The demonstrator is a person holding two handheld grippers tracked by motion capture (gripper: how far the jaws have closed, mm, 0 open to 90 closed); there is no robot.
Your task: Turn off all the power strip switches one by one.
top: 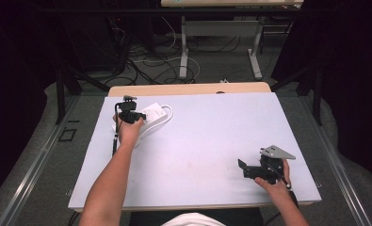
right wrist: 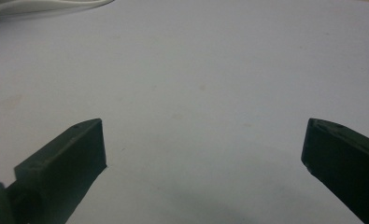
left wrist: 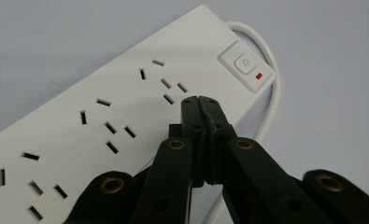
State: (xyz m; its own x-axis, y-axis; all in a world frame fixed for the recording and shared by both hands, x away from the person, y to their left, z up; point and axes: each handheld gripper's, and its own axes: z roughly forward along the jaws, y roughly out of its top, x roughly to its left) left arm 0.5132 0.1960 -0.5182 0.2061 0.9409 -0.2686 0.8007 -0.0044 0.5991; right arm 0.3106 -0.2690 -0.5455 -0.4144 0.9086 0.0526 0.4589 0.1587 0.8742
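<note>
A white power strip (left wrist: 102, 112) lies on the pale table top, with several sockets and a push switch (left wrist: 244, 64) beside a red light at its end. Its white cable (left wrist: 272, 100) loops around that end. My left gripper (left wrist: 201, 99) is shut with nothing between its jaws, its tips hovering just above the strip, short of the switch. In the high view the left gripper (top: 129, 115) is over the power strip (top: 153, 114) at the table's far left. My right gripper (right wrist: 203, 144) stands open over bare table, and sits at the near right (top: 244, 168) in the high view.
The pale blue-white table top (top: 207, 136) spreads between both hands; a wooden edge (top: 188, 88) runs along its far side. Beyond it lie floor cables and another table's legs (top: 183, 52). Dark curtains flank both sides.
</note>
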